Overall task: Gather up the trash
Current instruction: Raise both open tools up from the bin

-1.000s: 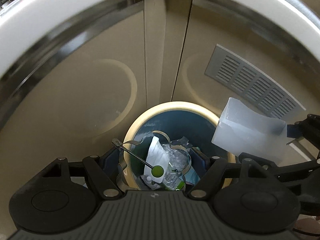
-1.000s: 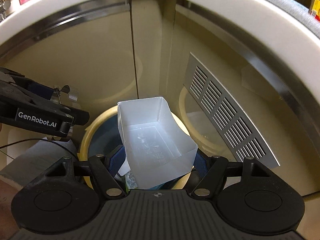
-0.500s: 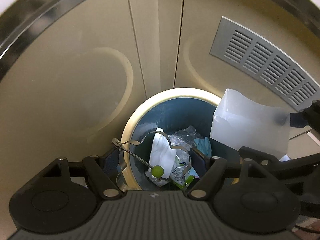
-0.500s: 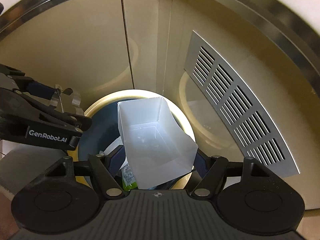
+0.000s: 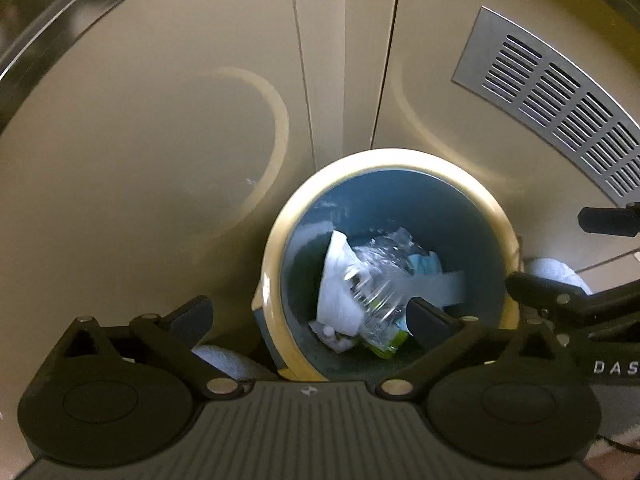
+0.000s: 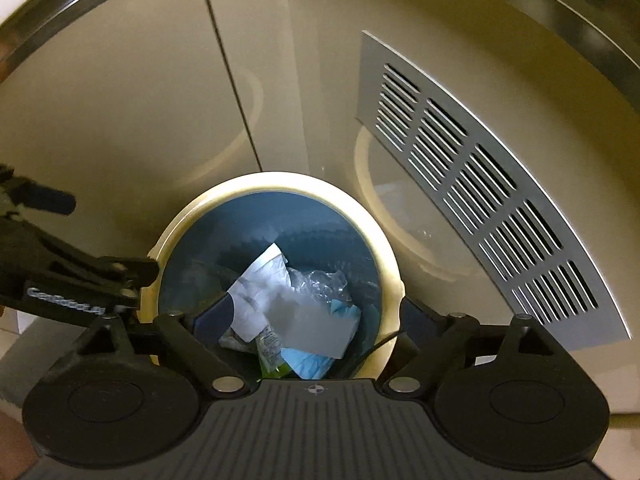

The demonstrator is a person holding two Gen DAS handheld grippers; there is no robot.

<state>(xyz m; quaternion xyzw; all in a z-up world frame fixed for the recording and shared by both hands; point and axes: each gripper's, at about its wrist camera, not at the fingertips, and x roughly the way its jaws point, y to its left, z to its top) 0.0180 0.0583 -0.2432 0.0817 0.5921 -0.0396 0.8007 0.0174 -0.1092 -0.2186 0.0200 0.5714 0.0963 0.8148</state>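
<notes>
While poised above the trash bin [image 5: 276, 264], left gripper [image 5: 308, 316] and right gripper [image 6: 316, 316] just spread wide, holding nothing; crumpled trash [image 6: 296, 300] inside.

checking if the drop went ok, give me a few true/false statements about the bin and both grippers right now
1. The left gripper holds a wire clip. False: its jaws have just opened wide and nothing is between them.
2. The bin has a cream rim and a blue inside. True.
3. The bin is empty. False: white paper, crumpled clear plastic and other trash lie in it.
4. The right gripper is clamped on a white box. False: its jaws have just opened and stand apart over the bin; a blurred pale piece is seen inside the bin, below them.
5. A slotted metal vent is set in the cabinet front behind the bin. True.
</notes>
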